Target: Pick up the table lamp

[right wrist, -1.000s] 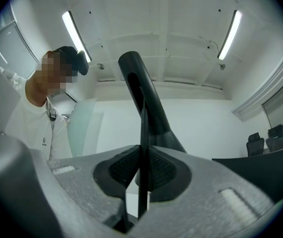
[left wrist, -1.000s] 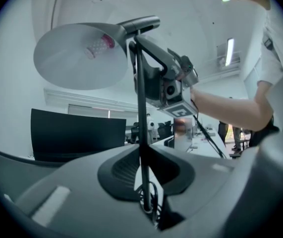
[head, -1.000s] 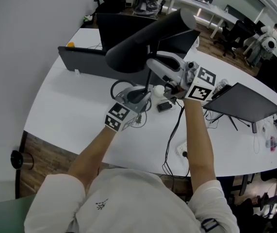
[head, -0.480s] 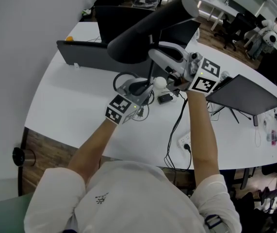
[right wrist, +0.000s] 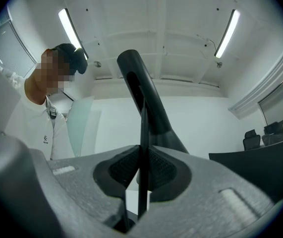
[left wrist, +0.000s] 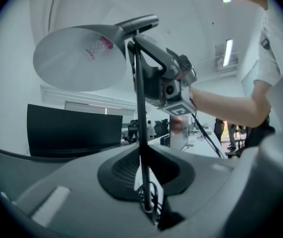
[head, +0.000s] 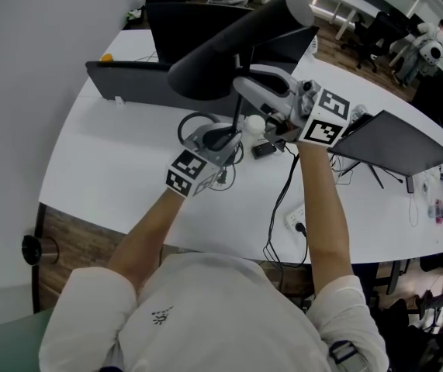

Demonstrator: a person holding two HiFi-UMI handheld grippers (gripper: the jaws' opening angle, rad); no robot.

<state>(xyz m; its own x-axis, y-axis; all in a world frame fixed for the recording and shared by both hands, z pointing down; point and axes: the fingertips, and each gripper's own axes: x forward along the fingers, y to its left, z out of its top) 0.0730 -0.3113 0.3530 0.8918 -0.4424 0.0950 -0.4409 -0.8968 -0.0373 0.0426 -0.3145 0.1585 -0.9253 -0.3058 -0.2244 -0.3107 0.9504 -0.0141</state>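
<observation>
Two grippers hold our lamp (head: 221,60) by its thin black stem (left wrist: 140,113). The left gripper (head: 230,142) is clamped low on the stem, and the right gripper (head: 246,93) is clamped higher, just under the shade (left wrist: 79,58). We see a wide, tilted cone shade, dark grey outside and pale inside, with a small bulb. The lamp stands over the middle of the white table (head: 112,184), just near of a dark screen (head: 128,85).
</observation>
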